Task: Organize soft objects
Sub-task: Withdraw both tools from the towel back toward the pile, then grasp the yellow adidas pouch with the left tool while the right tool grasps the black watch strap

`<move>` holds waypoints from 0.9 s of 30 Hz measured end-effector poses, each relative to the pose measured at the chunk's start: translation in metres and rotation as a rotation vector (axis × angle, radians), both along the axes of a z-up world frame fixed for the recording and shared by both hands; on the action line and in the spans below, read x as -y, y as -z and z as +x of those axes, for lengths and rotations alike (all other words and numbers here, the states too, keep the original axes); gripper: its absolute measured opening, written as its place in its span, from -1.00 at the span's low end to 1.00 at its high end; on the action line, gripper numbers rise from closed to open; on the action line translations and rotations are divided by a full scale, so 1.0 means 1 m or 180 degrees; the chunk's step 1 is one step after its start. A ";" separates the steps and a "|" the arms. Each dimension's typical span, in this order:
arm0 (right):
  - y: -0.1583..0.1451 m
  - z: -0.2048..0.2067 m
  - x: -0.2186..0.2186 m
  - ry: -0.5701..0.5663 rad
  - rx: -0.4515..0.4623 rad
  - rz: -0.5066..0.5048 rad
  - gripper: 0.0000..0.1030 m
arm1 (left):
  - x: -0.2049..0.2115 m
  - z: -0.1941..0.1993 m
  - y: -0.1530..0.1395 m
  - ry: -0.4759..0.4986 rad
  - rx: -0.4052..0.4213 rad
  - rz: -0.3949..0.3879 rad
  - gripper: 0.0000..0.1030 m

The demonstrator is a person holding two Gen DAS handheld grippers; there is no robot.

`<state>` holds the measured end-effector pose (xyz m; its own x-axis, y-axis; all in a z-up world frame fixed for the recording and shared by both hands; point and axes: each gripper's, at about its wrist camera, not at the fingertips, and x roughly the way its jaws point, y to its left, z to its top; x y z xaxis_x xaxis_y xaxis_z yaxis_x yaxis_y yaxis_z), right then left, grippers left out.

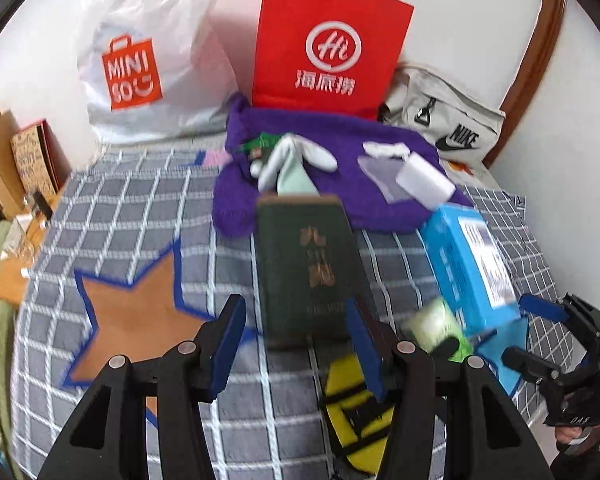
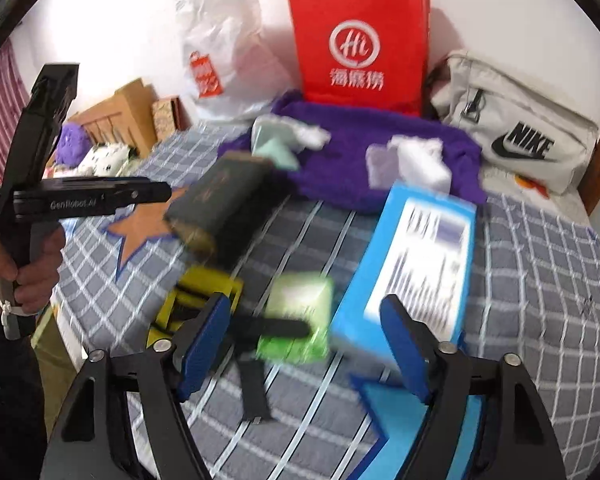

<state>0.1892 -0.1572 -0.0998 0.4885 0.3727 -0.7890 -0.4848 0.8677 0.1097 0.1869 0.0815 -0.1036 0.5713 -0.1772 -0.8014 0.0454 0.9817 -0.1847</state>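
A purple towel (image 1: 340,196) (image 2: 364,160) lies at the back of the checked bed, with pale socks (image 1: 288,164) (image 2: 284,140) and white sponges (image 1: 424,180) (image 2: 420,160) on it. A dark green book (image 1: 304,264) (image 2: 220,200) lies in front of the towel. My left gripper (image 1: 296,340) is open, its fingers either side of the book's near end. My right gripper (image 2: 304,336) is open above a green packet (image 2: 300,320) (image 1: 436,328), beside a blue box (image 2: 420,264) (image 1: 468,264). Both views are blurred.
A white MINISO bag (image 1: 140,60), a red paper bag (image 1: 328,44) (image 2: 360,44) and a grey Nike bag (image 1: 448,124) (image 2: 516,128) stand along the back wall. A yellow strap item (image 1: 356,408) (image 2: 196,300) lies near the front. Cardboard boxes (image 1: 4,156) stand at left.
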 end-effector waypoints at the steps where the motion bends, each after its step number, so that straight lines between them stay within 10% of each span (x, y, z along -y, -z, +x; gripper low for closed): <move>1: 0.004 -0.005 0.000 0.0009 -0.0027 0.0004 0.33 | 0.001 -0.004 0.005 0.0003 -0.0029 -0.0017 -0.03; 22: 0.062 -0.018 -0.089 -0.1171 0.0531 -0.1479 0.23 | -0.039 -0.040 0.055 -0.0184 -0.0233 -0.0252 -0.03; 27: 0.066 -0.014 -0.096 -0.1289 0.0514 -0.1449 -0.53 | -0.037 -0.040 0.057 -0.0142 -0.0259 -0.0256 -0.03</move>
